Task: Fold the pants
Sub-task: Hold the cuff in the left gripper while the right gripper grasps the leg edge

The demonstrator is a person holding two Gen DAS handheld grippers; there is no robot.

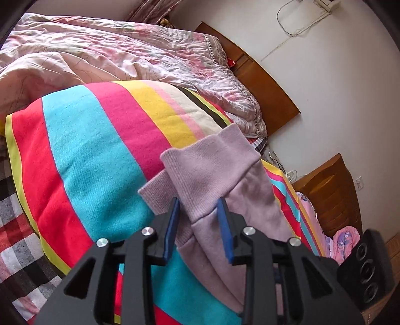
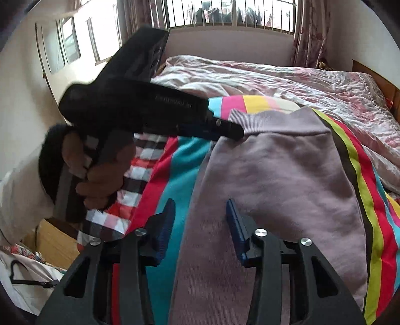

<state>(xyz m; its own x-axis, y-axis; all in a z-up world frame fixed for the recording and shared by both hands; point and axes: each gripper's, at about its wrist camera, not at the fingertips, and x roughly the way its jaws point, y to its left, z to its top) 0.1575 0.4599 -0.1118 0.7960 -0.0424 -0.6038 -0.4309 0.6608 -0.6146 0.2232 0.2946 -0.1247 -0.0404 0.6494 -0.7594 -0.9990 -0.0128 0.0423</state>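
Pants (image 1: 225, 180), lilac sweatpants, lie on a striped blanket (image 1: 82, 155) spread over the bed, running from centre frame to bottom right in the left wrist view; ribbed cuffs (image 1: 207, 160) sit at centre, one overlapping the other. Left gripper (image 1: 201, 220): jaws released, blue pads (image 1: 172, 225) straddling a cuff edge, fabric between them but not pinched. In the right wrist view the pants fill the centre and lower right, ribbed band at the upper centre next to the tip of the left gripper (image 2: 231, 131), which comes in from the left of frame, held by the left hand (image 2: 100, 175). Right gripper (image 2: 201, 225): jaws spread wide, hovering over the left edge of the pants, nothing gripped; left pad (image 2: 165, 225) over the teal stripe, right pad over lilac fabric. Pink quilt (image 1: 100, 50) bunched across the upper left of the left wrist view, behind the blanket. Wooden headboard (image 1: 262, 82) upper right, wooden nightstand (image 1: 335, 190) at right. Plaid sheet (image 1: 22, 237) lower left. Only container: a cardboard box (image 2: 55, 242) at lower left of the right wrist view, contents can't tell. Barred window (image 2: 225, 12) along the top.
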